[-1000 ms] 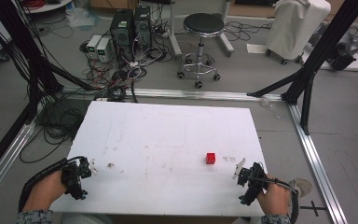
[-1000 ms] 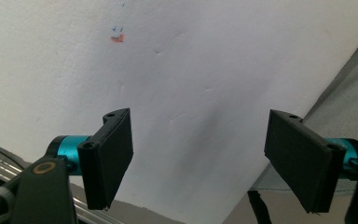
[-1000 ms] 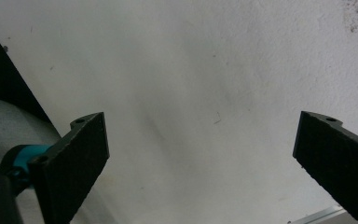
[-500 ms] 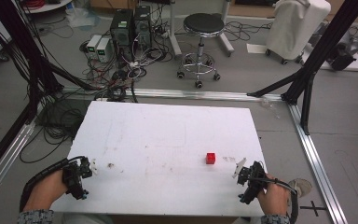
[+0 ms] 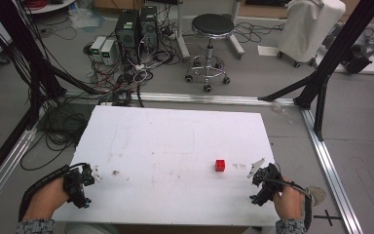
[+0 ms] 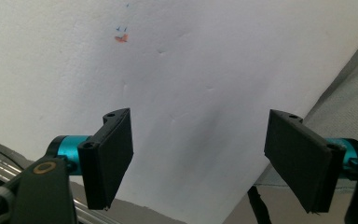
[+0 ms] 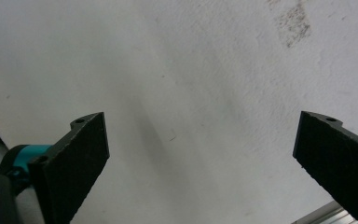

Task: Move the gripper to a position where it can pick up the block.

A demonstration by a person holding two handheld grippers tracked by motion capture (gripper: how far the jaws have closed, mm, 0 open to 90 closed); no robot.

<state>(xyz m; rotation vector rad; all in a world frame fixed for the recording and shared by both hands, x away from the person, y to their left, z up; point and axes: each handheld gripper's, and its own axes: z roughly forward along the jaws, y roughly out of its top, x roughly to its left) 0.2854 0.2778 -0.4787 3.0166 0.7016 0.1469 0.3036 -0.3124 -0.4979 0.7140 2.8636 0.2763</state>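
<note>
Left gripper [image 5: 80, 183] is resting at the table's [image 5: 175, 141] 8 o'clock corner, hand [image 5: 46, 200] wrapped behind it. In the left gripper view [image 6: 198, 161] its jaws are standing wide apart with nothing between them, bare white board beneath and a small orange-blue mark [image 6: 121, 37] far off at 11 o'clock.

Red cube [image 5: 220, 165] is sitting alone at roughly 4 o'clock from table centre, well apart from the left gripper, nearer the right one.

Judgement: small, rigid, light, likely a plastic or wooden block; flat opposite faces should be giving the pads good purchase, squeezed across the middle. Little risk of crushing; it could skid on the smooth board if nudged.

Right gripper [image 5: 263, 178] is lying at the 5 o'clock corner, the cube at its 10 o'clock. Right gripper view [image 7: 200, 158]: jaws spread fully, released, empty.
</note>
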